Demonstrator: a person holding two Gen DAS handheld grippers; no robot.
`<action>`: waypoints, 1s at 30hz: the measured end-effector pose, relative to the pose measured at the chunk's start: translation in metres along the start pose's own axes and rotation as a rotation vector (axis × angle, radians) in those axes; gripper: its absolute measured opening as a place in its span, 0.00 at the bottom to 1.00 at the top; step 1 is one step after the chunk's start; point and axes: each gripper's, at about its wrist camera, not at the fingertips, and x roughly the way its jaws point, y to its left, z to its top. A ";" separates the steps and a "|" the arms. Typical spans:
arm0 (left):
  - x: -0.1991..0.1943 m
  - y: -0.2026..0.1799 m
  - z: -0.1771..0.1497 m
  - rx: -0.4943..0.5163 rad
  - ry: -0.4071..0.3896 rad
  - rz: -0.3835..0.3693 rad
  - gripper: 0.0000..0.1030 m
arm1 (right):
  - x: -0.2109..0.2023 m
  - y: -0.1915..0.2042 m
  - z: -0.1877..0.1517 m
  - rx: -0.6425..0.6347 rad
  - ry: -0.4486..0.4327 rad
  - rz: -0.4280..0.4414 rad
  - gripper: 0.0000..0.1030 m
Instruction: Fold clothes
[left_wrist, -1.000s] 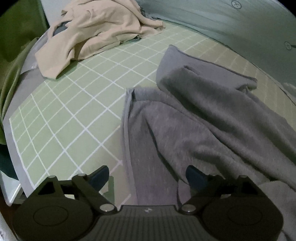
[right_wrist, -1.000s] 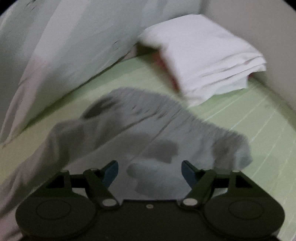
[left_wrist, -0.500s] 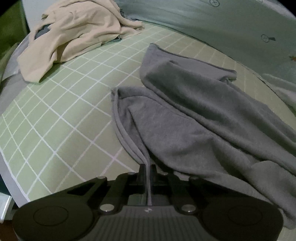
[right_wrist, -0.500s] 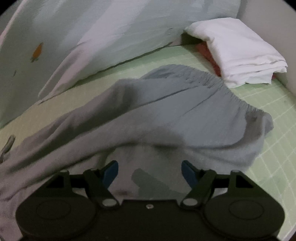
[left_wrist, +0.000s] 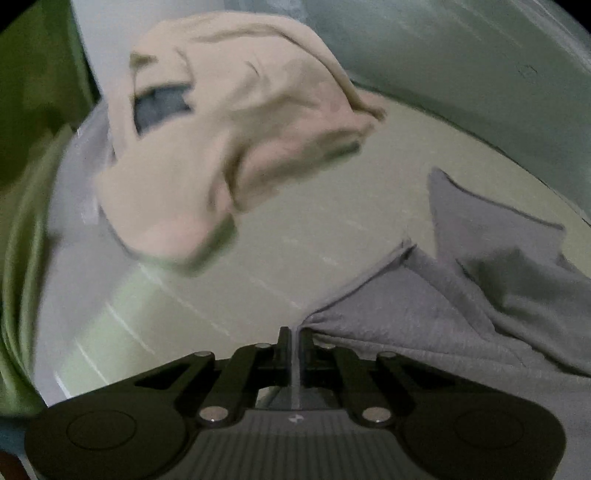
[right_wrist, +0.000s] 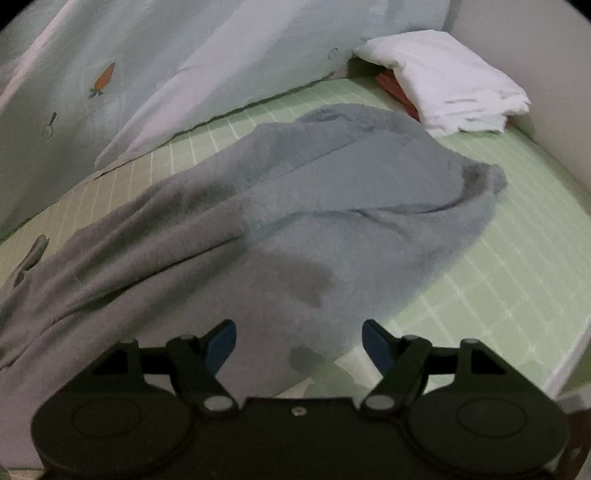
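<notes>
Count: 1 grey garment (right_wrist: 295, 221), 1 beige garment (left_wrist: 229, 122), 1 folded white cloth (right_wrist: 443, 81) with something red under it. 1 pale blue quilt (right_wrist: 184, 55), 1 green checked sheet (right_wrist: 517, 240). 2 claws: left claw (left_wrist: 293, 339), right claw (right_wrist: 299, 339).

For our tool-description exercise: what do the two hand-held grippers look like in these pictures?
Both share one build: a black body with two round discs, angled black linkage bars and silver pivot pins. The left hand-held gripper has a ribbed grey centre panel with a small white mark. The right hand-held gripper shows blue pads on its fingertips. No cables, hands or sleeves show.
</notes>
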 end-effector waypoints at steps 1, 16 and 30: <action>0.002 0.006 0.007 0.012 -0.012 0.012 0.05 | -0.003 0.002 -0.005 0.014 0.002 -0.004 0.74; 0.007 0.051 -0.022 -0.133 0.020 0.016 0.06 | -0.013 0.012 -0.030 0.015 -0.007 0.074 1.00; -0.025 0.046 -0.068 -0.354 0.059 0.049 0.60 | 0.047 -0.090 0.026 0.178 0.024 0.001 1.00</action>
